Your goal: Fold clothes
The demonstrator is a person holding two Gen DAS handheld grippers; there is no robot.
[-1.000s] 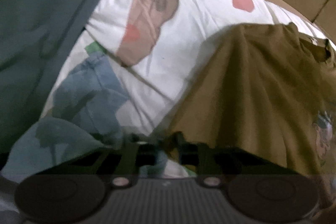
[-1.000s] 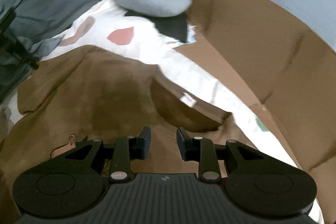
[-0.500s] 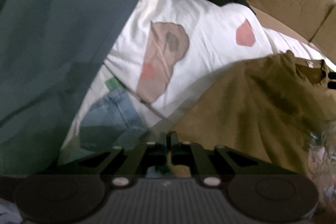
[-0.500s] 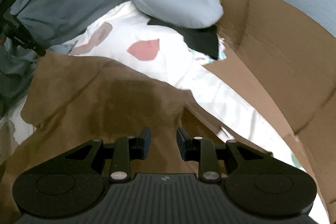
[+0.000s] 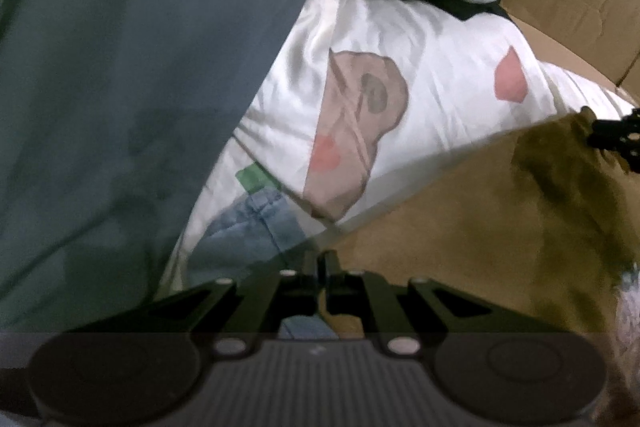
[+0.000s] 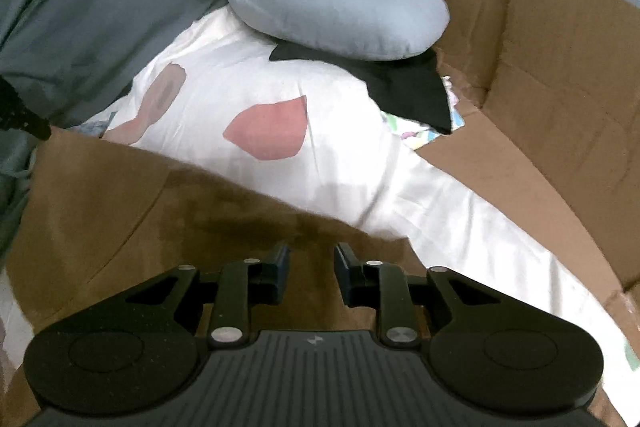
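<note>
A brown T-shirt [image 6: 120, 207] lies spread on a white printed sheet [image 6: 340, 155]. Its far edge runs taut between the two grippers. My left gripper [image 5: 320, 259] is shut on the shirt's left corner, and the shirt [image 5: 460, 219] stretches away to the right from its fingers. That gripper's tip shows in the right wrist view [image 6: 24, 119] at the corner. My right gripper [image 6: 311, 259] sits over the shirt's far edge with its jaws closing. Brown cloth lies between them and a gap still shows. It appears in the left wrist view [image 5: 616, 139] at the shirt's right corner.
A grey neck pillow [image 6: 332, 7] rests on black cloth [image 6: 400, 83] beyond the shirt. Cardboard box walls [image 6: 560, 87] rise at the right. A dark grey-green blanket [image 6: 80, 7] covers the left. A blue denim piece [image 5: 248, 227] lies near my left fingers.
My left gripper shut on the shirt's corner and drew it up and along. My right gripper travelled forward to the shirt's far edge and its jaws narrowed.
</note>
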